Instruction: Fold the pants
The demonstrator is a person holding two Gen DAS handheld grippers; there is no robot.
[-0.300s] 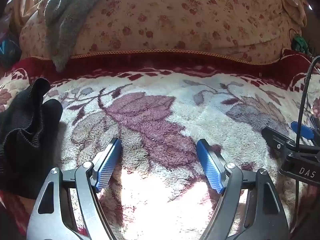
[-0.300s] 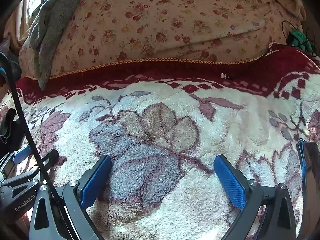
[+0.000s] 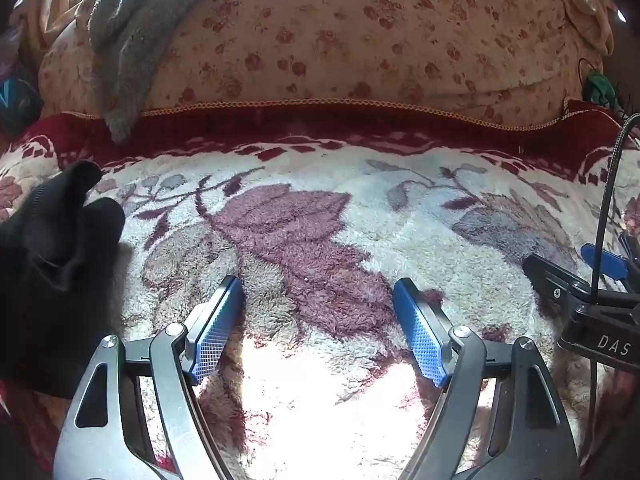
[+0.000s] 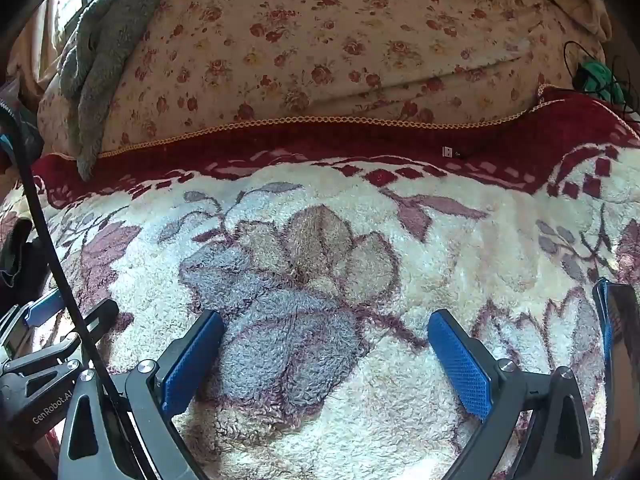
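The black pants (image 3: 52,272) lie bunched in a heap at the left edge of the left wrist view, on a fluffy cream blanket with maroon leaves (image 3: 320,208). My left gripper (image 3: 318,300) hangs open over the blanket just right of the heap, with nothing between its blue pads. A sliver of the pants (image 4: 16,256) shows at the far left of the right wrist view. My right gripper (image 4: 326,334) is open too, above a grey and brown flower pattern, holding nothing. It also shows at the right edge of the left wrist view, right gripper (image 3: 600,272).
A floral quilt (image 3: 360,40) is piled behind the blanket's dark red border. A grey towel (image 3: 120,48) hangs over the quilt at the left. A green object with cables (image 4: 596,76) sits at the far right. A black cable (image 4: 52,248) crosses the right wrist view.
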